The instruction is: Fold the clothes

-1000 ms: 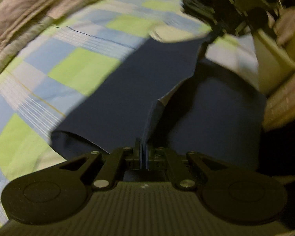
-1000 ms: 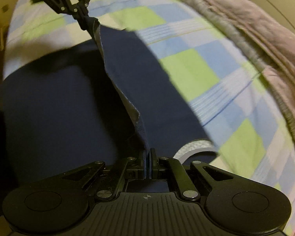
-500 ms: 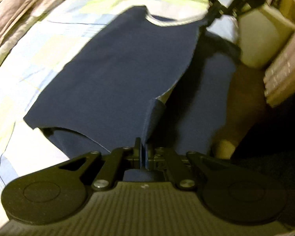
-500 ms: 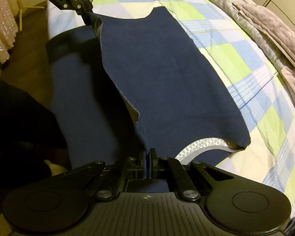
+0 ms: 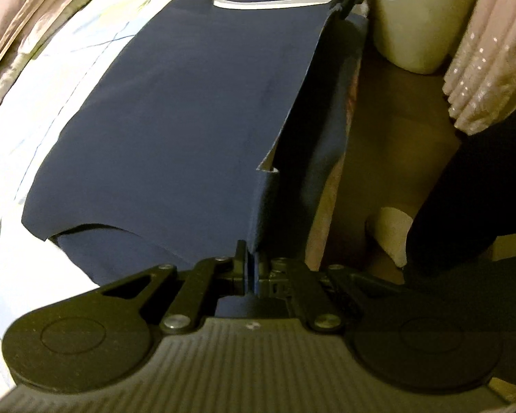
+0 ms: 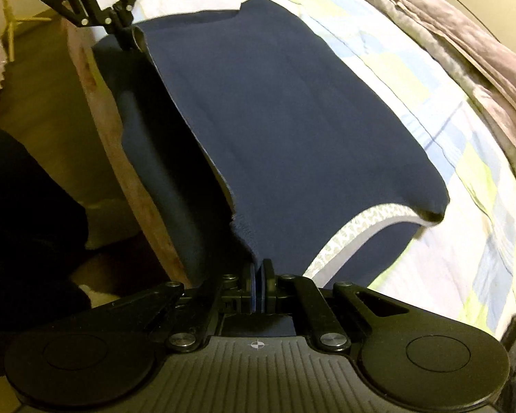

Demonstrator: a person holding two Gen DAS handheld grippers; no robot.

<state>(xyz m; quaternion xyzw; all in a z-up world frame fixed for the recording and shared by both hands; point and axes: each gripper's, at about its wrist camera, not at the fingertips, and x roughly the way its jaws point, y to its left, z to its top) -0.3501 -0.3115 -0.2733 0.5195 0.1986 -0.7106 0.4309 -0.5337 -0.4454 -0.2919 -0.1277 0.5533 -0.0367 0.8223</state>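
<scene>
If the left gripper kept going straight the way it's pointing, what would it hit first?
Probably the navy garment it is already clamped on, lying just ahead on the checked bedspread; depth is unclear.

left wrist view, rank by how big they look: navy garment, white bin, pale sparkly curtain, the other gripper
1. navy blue garment, by far the largest.
2. white plastic bin and pale sparkly curtain: similar, both cut off by the frame, so unranked.
3. right gripper, smallest, though it is farthest away.

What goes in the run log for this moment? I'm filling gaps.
left claw: shut on navy shirt edge | right claw: shut on same edge | shirt: draped over checked bedsheet, near side hanging
</scene>
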